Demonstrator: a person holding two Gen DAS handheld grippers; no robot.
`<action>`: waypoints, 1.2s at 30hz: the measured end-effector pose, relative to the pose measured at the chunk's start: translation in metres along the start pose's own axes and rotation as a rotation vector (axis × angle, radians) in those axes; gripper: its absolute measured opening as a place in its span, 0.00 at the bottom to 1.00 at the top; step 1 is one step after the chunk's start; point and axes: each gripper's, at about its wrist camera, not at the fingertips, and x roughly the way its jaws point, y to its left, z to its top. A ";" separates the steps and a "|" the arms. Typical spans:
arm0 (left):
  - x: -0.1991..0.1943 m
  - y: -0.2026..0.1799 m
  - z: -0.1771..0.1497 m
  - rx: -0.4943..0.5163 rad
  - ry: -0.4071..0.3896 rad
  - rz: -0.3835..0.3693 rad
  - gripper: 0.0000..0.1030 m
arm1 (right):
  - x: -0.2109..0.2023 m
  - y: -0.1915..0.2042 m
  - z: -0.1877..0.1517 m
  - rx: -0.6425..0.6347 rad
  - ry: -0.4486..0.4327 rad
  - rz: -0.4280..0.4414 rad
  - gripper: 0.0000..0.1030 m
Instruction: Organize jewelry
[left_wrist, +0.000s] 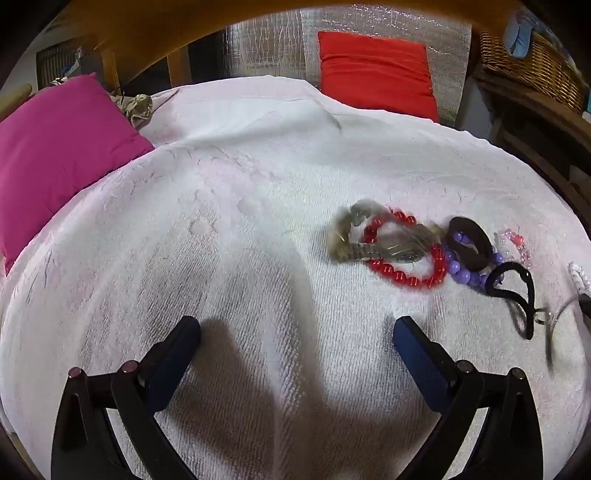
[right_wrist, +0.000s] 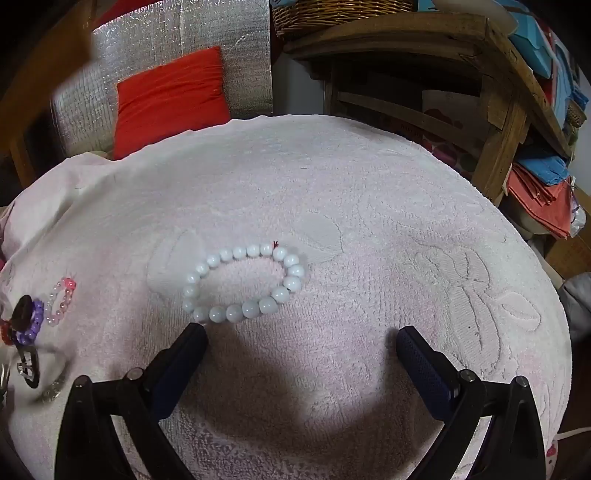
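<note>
Left wrist view: a magenta cushion lies at the far left edge of the white towel, with a red cushion behind it and a wicker basket cut off at upper right. The left tool hangs over bare towel with its jaws spread wide and nothing between them. To its right lies a tangled cluster, blurred by motion: a grey-gold piece whose form cannot be made out, overlapped by a red bead bracelet; next a purple bead bracelet partly hidden under a dark ring, then a black cord loop and a pink bead bracelet near the frame edge. Right wrist view: the same cluster is cropped at far left. The white bead bracelet lies alone on the towel, just ahead of the left finger of the right tool, which is likewise spread and empty. A wooden shelf unit stands behind at right.
</note>
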 end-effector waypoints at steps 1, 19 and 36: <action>0.001 -0.001 0.001 0.000 0.001 0.000 1.00 | 0.000 0.000 0.000 0.000 0.000 0.000 1.00; -0.004 0.002 -0.005 -0.014 -0.024 -0.010 1.00 | -0.002 0.002 0.000 0.009 0.008 -0.009 1.00; -0.134 -0.009 -0.032 0.109 -0.095 0.113 1.00 | -0.135 -0.011 -0.019 0.014 0.093 0.164 1.00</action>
